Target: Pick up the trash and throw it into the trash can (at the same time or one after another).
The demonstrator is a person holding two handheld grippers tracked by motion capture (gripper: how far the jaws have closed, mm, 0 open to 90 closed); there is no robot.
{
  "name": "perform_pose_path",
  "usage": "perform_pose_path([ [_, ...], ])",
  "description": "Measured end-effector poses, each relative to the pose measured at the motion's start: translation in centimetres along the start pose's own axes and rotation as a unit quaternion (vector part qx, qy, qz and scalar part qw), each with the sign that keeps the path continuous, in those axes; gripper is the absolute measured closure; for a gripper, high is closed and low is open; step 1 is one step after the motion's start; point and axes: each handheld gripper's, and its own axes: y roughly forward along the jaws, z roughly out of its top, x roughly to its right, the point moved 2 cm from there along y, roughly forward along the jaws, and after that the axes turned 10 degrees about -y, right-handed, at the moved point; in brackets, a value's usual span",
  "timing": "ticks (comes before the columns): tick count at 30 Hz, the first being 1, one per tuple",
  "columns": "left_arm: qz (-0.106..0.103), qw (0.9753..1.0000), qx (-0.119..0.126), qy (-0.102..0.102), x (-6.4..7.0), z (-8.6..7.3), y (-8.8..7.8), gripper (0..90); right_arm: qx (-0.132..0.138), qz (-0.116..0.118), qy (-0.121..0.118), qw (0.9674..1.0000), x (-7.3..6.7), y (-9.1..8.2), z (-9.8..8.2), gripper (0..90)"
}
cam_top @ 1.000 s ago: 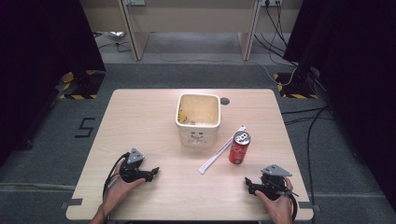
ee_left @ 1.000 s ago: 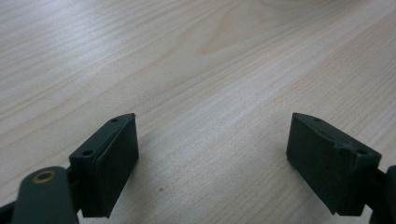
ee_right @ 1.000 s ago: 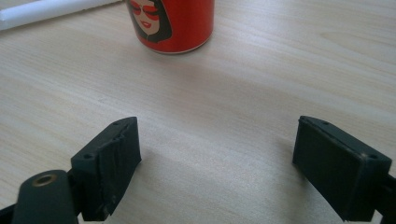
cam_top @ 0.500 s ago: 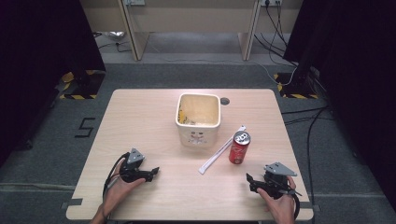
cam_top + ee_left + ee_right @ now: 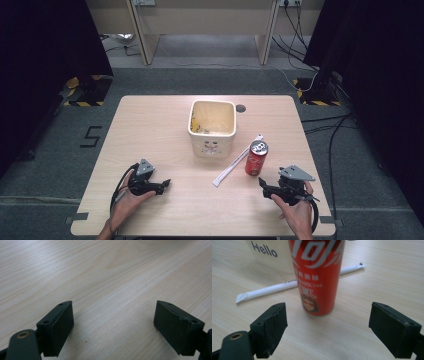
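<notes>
A red soda can [image 5: 256,157] [image 5: 318,277] stands upright on the wooden table [image 5: 150,135], right of centre. Beside it lies a white wrapped straw [image 5: 237,161] [image 5: 274,287], slanting toward a cream square bin [image 5: 212,127] [image 5: 268,252] marked "Hello". My right gripper [image 5: 264,186] [image 5: 327,332] is open low over the table, the can a short way ahead of its jaws. My left gripper [image 5: 164,184] [image 5: 113,330] is open near the front left, over bare wood with nothing between the jaws.
A round dark hole [image 5: 241,108] marks the table's far edge behind the bin. Cables [image 5: 320,125] trail on the grey floor to the right. Desk legs [image 5: 145,40] stand beyond the table.
My right gripper has edged slightly forward and left toward the can. The left gripper has stayed where it was.
</notes>
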Motion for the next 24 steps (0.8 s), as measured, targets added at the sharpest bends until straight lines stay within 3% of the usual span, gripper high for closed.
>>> perform_pose_path([
  [14, 0.0, 1.0, 0.0, 0.0, 0.0, 0.0, 0.0, 15.5, 0.032, 0.001, -0.004, 0.9995, 0.0, 1.3, 3.2, 15.1],
  [24, 0.0, 1.0, 0.0, -0.001, 0.0, 0.0, 0.0, 15.5, 0.024, 0.005, -0.009, 0.9997, 0.0, 2.6, 3.6, 15.3],
])
